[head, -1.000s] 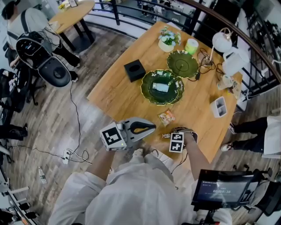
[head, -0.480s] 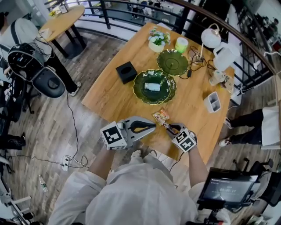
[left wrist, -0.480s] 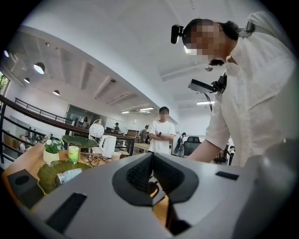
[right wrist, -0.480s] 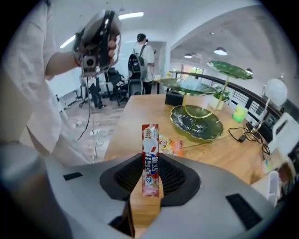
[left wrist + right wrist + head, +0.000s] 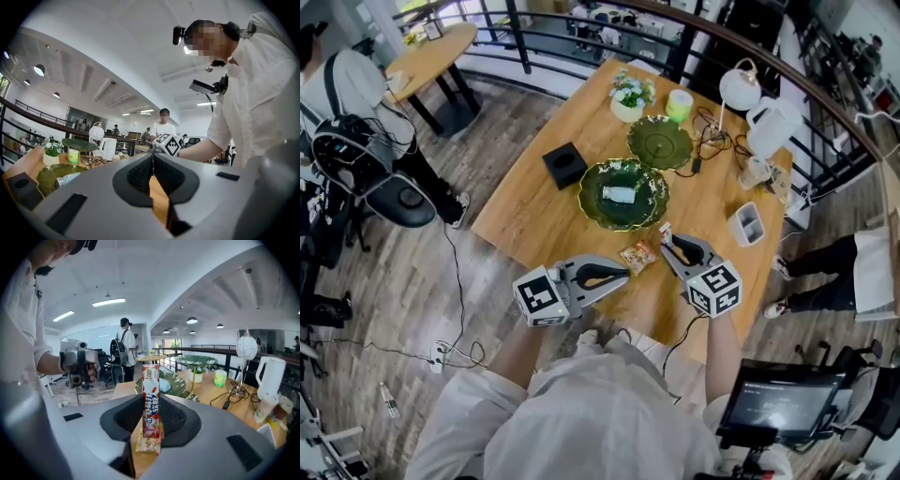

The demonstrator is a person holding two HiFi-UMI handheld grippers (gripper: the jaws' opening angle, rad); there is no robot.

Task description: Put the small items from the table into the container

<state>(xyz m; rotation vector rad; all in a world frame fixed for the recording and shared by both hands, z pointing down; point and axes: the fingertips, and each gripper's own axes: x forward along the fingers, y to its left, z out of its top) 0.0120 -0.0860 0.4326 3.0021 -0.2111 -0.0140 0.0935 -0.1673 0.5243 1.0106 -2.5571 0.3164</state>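
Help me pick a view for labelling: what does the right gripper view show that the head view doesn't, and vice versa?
Only the right gripper view shows the printed face of the red candy stick, clamped upright in the right tongs. Only the head view shows the black box and the monitor. Both show the orange snack packet on the table, the green plate, the kettle and the left tongs.

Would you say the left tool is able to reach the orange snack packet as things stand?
Probably yes: the snack packet lies just ahead of the left tool, with nothing between them, though its shut jaws must open first.
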